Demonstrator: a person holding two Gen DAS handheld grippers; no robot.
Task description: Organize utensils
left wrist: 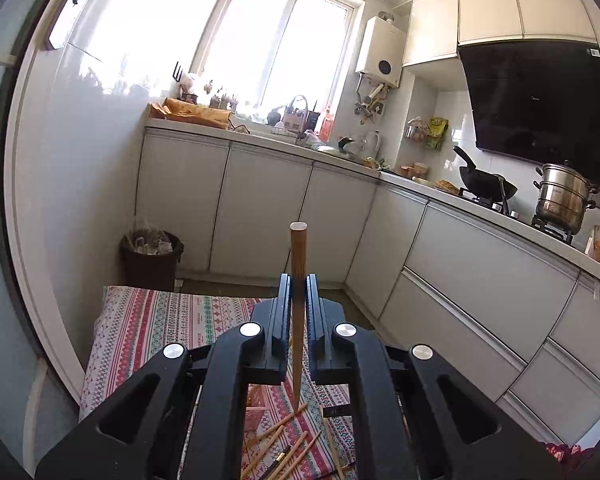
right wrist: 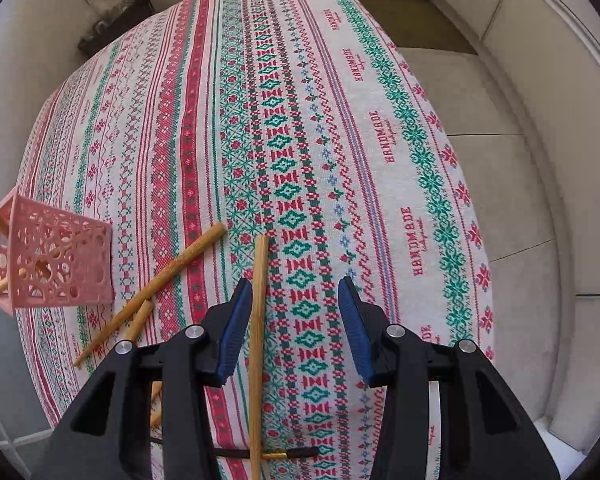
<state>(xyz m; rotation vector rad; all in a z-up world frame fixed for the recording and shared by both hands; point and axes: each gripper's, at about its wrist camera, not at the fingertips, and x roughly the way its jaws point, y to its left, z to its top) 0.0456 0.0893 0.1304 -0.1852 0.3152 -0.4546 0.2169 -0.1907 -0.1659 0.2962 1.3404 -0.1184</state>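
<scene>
My left gripper (left wrist: pixel 299 292) is shut on a dark brown chopstick (left wrist: pixel 298 264) and holds it upright above the patterned tablecloth (left wrist: pixel 152 320). Several bamboo chopsticks (left wrist: pixel 288 440) lie loose on the cloth below it. My right gripper (right wrist: pixel 292 320) is open, low over the tablecloth (right wrist: pixel 300 120), with a bamboo chopstick (right wrist: pixel 258 320) lying between its fingers, near the left pad (right wrist: pixel 232 332). More bamboo chopsticks (right wrist: pixel 160 284) lie to its left. A pink perforated holder (right wrist: pixel 56 264) stands at the left with a chopstick in it. A black chopstick (right wrist: pixel 268 454) lies under the gripper.
A dark bin (left wrist: pixel 152 258) stands on the floor beyond the table. White cabinets (left wrist: pixel 260 208) and a counter with a wok (left wrist: pixel 486 184) and a steel pot (left wrist: pixel 564 196) run along the right. The table's edge drops to a tiled floor (right wrist: pixel 520 200) on the right.
</scene>
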